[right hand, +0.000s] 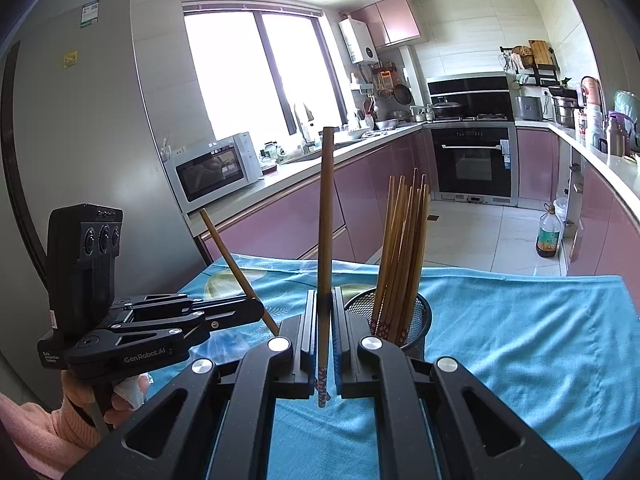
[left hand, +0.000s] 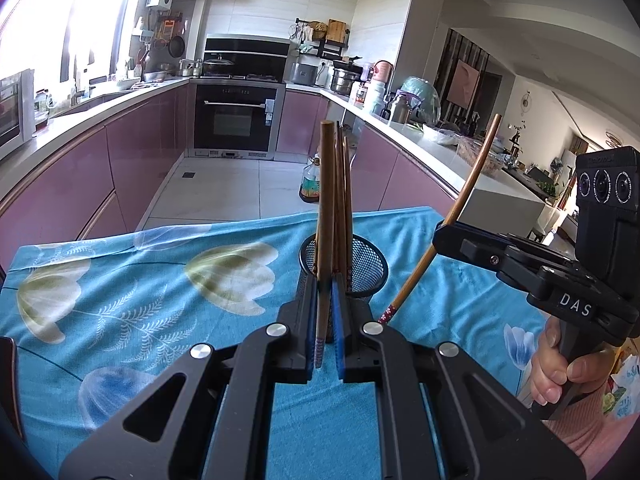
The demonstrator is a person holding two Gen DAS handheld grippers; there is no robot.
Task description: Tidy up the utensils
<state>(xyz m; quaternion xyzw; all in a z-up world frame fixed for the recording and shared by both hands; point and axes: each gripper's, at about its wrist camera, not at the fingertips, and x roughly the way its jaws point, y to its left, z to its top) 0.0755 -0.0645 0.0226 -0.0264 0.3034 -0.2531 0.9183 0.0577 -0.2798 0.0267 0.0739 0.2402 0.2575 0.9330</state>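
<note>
A black mesh cup (right hand: 412,320) stands on the blue flowered cloth (right hand: 520,332) and holds several brown chopsticks (right hand: 400,248). It also shows in the left wrist view (left hand: 366,268), just beyond my left gripper. My left gripper (left hand: 325,280) is shut on one upright chopstick (left hand: 326,208). My right gripper (right hand: 324,292) is shut on another upright chopstick (right hand: 326,216), left of the cup. In the left wrist view the right gripper (left hand: 444,236) holds its chopstick (left hand: 468,188) tilted. In the right wrist view the left gripper (right hand: 256,308) holds its chopstick (right hand: 232,264) tilted.
The cloth-covered table (left hand: 120,288) stands in a kitchen with pink cabinets (left hand: 132,160). An oil bottle (left hand: 311,184) stands on the tiled floor beyond the table. A microwave (right hand: 216,168) sits on the left counter. A fridge (right hand: 80,120) stands at the left.
</note>
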